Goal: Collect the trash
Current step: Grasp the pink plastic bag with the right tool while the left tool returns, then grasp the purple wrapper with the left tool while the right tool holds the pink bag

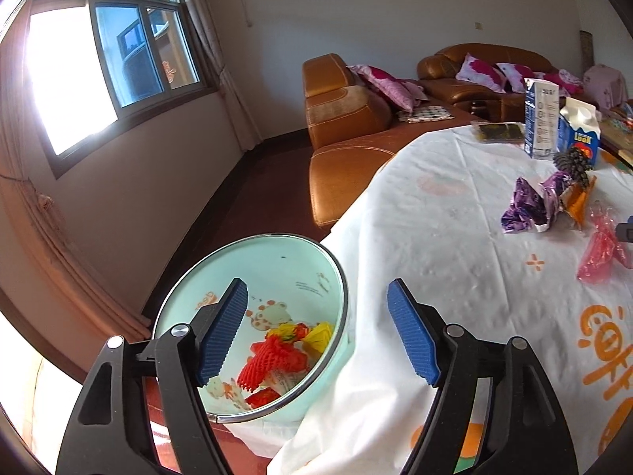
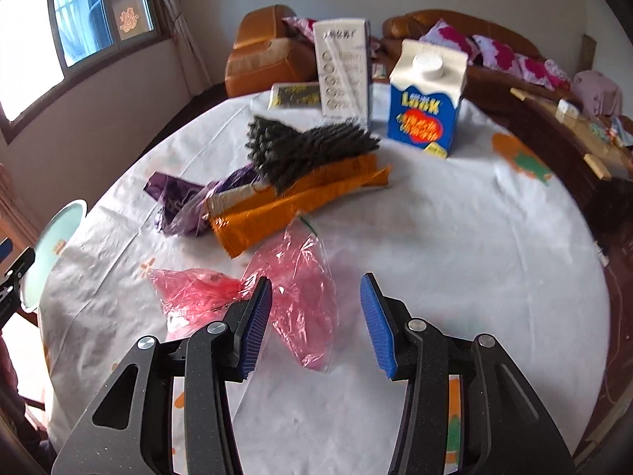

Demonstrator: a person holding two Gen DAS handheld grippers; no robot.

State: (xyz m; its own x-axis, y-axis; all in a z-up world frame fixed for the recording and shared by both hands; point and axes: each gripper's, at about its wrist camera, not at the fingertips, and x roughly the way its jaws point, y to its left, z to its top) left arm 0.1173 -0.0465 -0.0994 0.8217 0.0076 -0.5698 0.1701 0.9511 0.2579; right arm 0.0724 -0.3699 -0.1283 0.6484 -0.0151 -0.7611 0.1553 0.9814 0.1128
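Right hand-held gripper (image 2: 316, 322) (ribbed pads) over crinkly pink bag (image 2: 292, 301).

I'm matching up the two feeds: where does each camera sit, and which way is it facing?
Left wrist: on the left tool, aimed down past the table edge at the mint bin; its open blue fingers show.
Right wrist: on the right tool, facing the pink plastic bag; both its fingers show, apart.
Shared: bin, pink bag, purple wrapper, blue carton, sofa.
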